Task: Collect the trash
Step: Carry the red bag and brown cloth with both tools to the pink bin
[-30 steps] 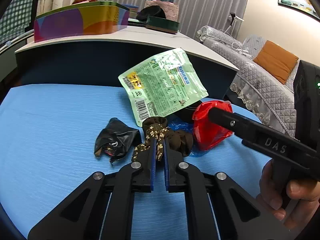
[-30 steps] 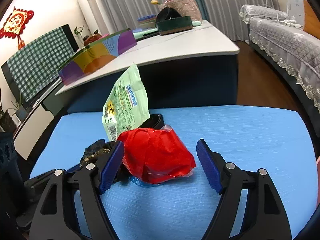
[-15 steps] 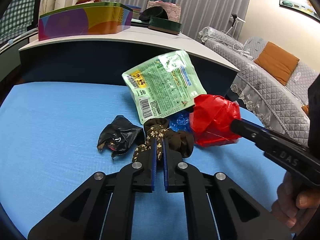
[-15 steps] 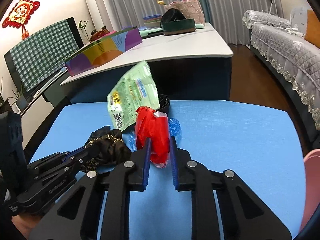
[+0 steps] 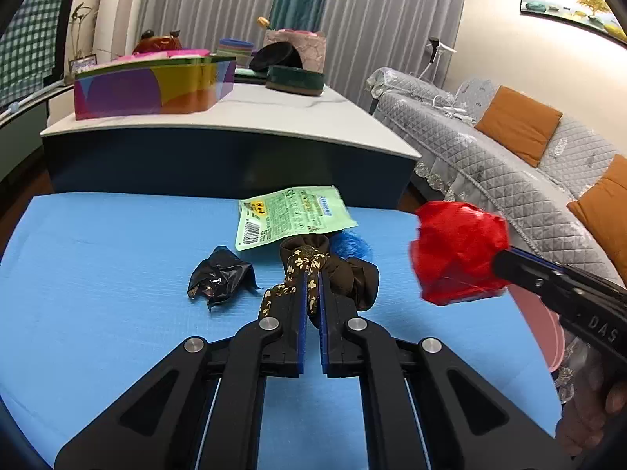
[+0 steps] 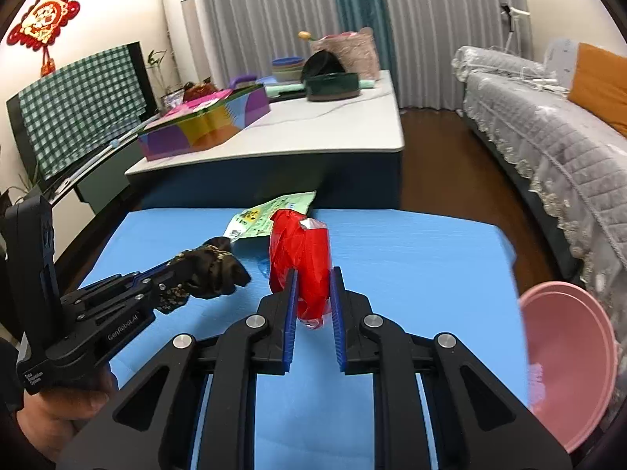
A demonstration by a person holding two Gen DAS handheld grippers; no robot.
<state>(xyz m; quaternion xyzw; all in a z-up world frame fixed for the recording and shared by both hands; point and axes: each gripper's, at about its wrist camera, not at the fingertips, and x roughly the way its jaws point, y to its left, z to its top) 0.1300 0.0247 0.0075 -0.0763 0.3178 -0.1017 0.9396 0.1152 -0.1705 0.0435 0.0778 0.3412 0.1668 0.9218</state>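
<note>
That red bag [image 6: 301, 270] you grabbed was thin, crinkly, glossy plastic. The brown floral scrunchie [image 5: 313, 270] looked like soft matt cloth. The green pouch [image 5: 292, 217] and black wrapper [image 5: 219, 278] were shiny film; the blue tabletop [image 5: 117, 274] was matt and finely ribbed.

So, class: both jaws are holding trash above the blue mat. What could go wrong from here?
1. The red wrapper bulges well past the right gripper; it might slip out before reaching the pink basin.
2. The brown cloth dangles from the left gripper and could snag the black wrapper beside it.
</note>
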